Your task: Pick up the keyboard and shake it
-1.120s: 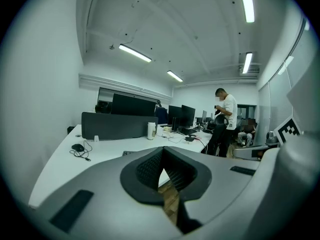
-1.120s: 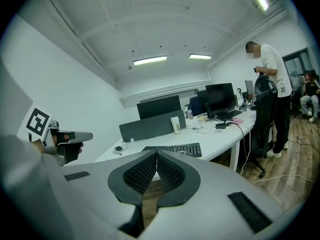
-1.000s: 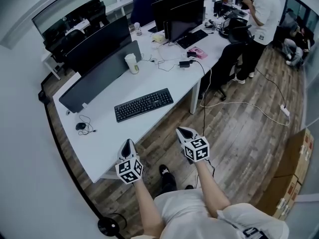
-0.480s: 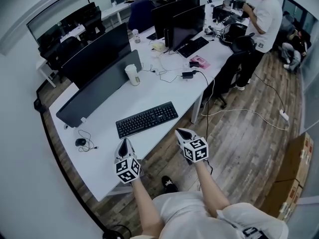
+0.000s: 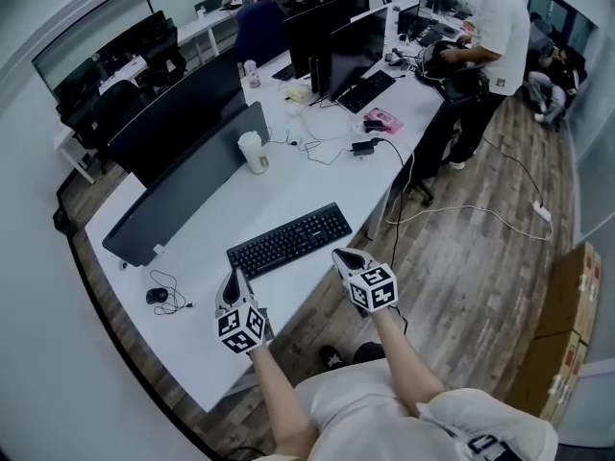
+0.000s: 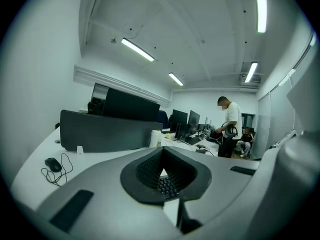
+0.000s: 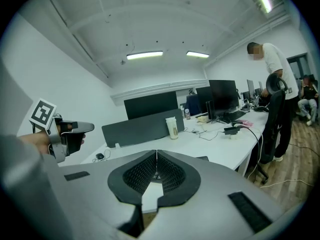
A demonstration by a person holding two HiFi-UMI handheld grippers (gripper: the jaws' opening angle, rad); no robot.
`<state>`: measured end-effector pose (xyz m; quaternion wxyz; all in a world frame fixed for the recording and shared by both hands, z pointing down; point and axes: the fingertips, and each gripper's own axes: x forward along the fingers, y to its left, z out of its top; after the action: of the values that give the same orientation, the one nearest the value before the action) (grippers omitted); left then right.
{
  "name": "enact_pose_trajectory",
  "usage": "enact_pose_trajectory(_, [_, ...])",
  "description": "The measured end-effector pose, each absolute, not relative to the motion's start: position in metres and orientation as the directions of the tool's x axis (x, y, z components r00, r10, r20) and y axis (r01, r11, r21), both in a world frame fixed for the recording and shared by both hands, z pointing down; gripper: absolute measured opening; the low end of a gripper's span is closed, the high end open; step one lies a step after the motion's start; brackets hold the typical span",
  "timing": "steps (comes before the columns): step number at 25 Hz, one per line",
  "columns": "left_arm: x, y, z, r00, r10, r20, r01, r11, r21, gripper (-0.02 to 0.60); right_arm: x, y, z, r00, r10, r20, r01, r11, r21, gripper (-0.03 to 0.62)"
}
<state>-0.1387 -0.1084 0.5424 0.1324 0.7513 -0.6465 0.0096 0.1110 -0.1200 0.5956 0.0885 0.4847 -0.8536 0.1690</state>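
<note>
Left gripper (image 5: 233, 277) and right gripper (image 5: 343, 254), both clenched shut and empty, hover at lower centre, just below the keyboard (image 5: 289, 239) on the desk (image 5: 288, 185).

Black keyboard (image 5: 288, 240), long and flat, keys up. Lying on the white desk (image 5: 288, 188) near its front edge, slanted, right end toward 2 o'clock.

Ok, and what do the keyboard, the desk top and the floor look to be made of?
Keyboard: probably black plastic with a matt finish, shown by its rows of moulded keys.
Desk top: a smooth white surface with a faint sheen and no grain, likely laminate or painted board.
Floor: brown wood-look planks with streaked grain and visible seams. Whether it is real wood or vinyl can't be told.
</note>
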Motion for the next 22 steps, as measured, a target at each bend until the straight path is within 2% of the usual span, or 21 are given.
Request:
enact_pose_trajectory(13, [-0.195, -0.123, 0.567, 0.116, -0.967, 0.225, -0.969, -0.061, 0.238, 0.014, 0.092, -0.160, 0.606, -0.486, -0.797, 0.359, -0.874, 0.448, -0.187, 0.041])
enact_pose_trajectory(22, [-0.198, -0.182, 0.574, 0.125, -0.955, 0.268, -0.976, -0.070, 0.206, 0.014, 0.094, -0.222, 0.615, -0.492, -0.796, 0.352, -0.869, 0.424, -0.255, 0.040])
